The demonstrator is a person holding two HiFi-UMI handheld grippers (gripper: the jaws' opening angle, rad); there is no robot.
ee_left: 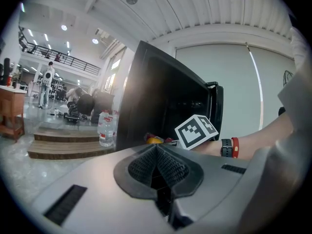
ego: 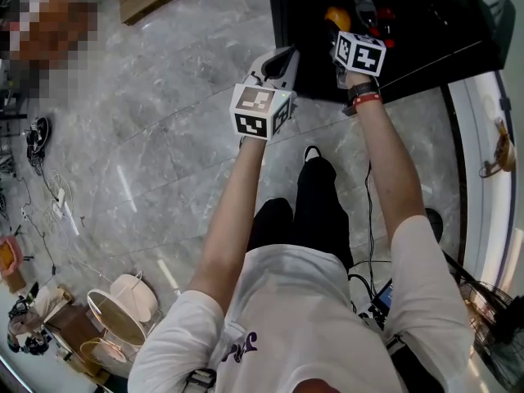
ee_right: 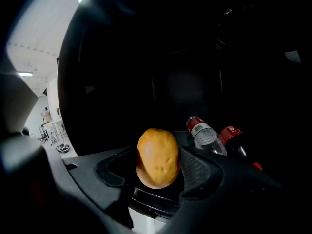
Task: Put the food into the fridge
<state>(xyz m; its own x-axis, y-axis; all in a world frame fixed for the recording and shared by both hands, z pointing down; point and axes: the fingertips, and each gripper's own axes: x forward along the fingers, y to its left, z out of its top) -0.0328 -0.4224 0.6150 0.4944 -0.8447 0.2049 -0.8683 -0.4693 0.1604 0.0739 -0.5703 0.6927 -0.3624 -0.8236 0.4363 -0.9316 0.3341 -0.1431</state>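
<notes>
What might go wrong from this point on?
The rounded yellow-orange food item is held in the right tool; it may slip, or roll once released. A clear bottle and a dark bottle are just beyond it in the fridge, so reaching deeper might knock them.

Right gripper view: fridge [ee_right: 195, 57] interior near black, I can't make out shelves. Two bottles [ee_right: 207, 138] inside, lower halves behind the right gripper's [ee_right: 158, 168] jaw, labels unreadable. Yellow-orange food [ee_right: 157, 155] between those jaws: underside hidden, kind unclear to me. Head view: marker cube [ego: 360, 53] covers the jaws; fridge runs off the top edge.
</notes>
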